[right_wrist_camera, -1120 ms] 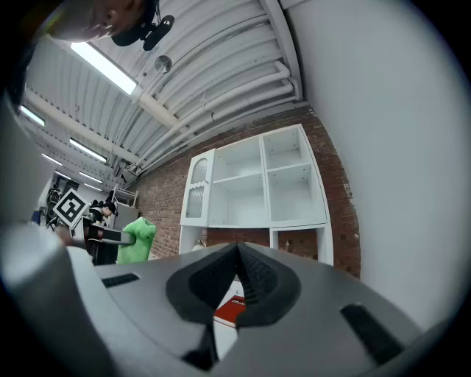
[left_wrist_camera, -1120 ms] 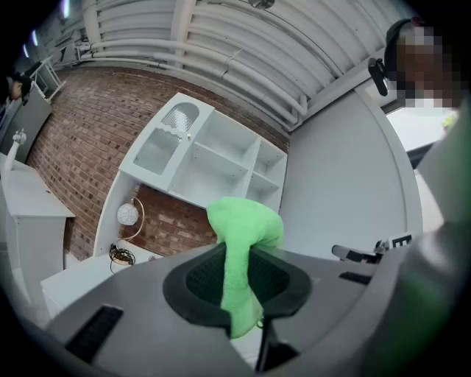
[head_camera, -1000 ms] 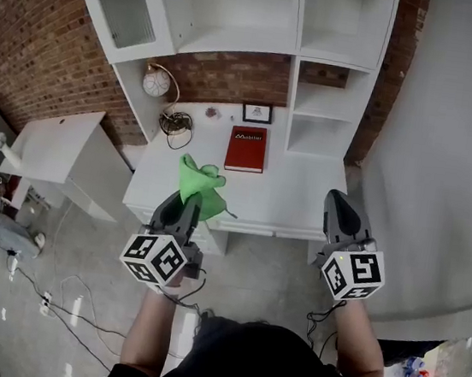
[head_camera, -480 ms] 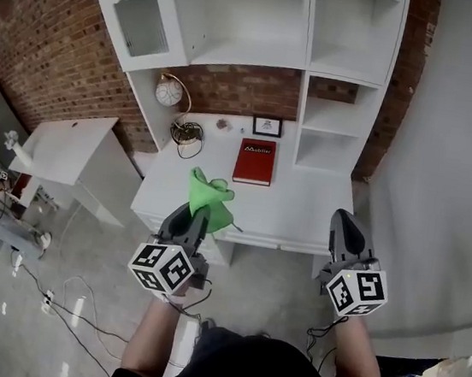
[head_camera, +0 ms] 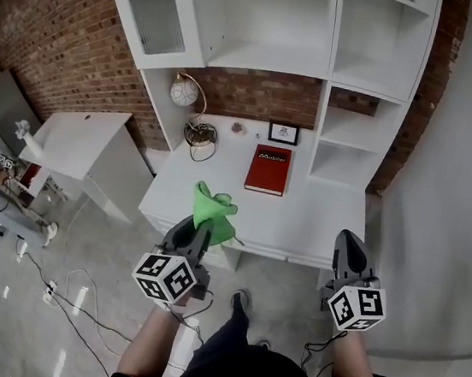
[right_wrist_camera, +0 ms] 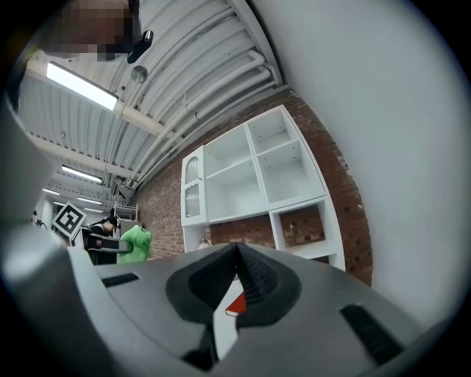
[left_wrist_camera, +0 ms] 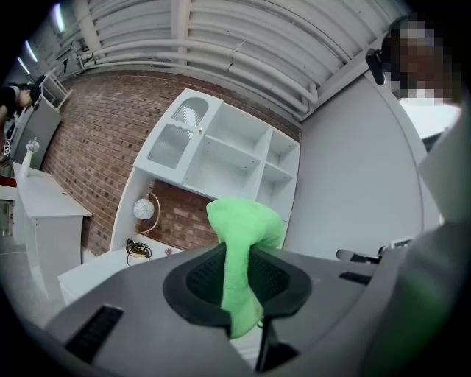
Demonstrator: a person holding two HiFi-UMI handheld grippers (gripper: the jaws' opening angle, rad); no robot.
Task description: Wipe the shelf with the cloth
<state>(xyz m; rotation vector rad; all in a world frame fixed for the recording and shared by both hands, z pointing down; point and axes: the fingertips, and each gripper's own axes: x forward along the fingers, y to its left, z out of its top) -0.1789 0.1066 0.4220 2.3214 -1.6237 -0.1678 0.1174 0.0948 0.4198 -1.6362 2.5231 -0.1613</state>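
Observation:
A bright green cloth (head_camera: pixel 214 211) sticks up from my left gripper (head_camera: pixel 195 231), which is shut on it in front of the white desk's front edge (head_camera: pixel 250 244). In the left gripper view the cloth (left_wrist_camera: pixel 243 247) is pinched between the dark jaws and bulges above them. The white shelf unit (head_camera: pixel 279 25) rises behind the desk, with open compartments and one glass door. My right gripper (head_camera: pixel 348 244) hangs off the desk's right front corner, jaws shut with nothing in them. From the right gripper view (right_wrist_camera: pixel 237 254) I see the shelf unit (right_wrist_camera: pixel 257 177) and the cloth (right_wrist_camera: pixel 134 243) far left.
On the desk lie a red book (head_camera: pixel 269 169), a small framed picture (head_camera: pixel 283 133), a round lamp (head_camera: pixel 182 92) and a tangle of cables (head_camera: pixel 200 134). A white side table (head_camera: pixel 79 138) stands left. Cables trail on the floor (head_camera: pixel 76 292). A brick wall backs it.
Both grippers have drawn back from the desk and sit lower in view. The left one still holds the cloth. More of the upper shelf shows, and a foot appears below.

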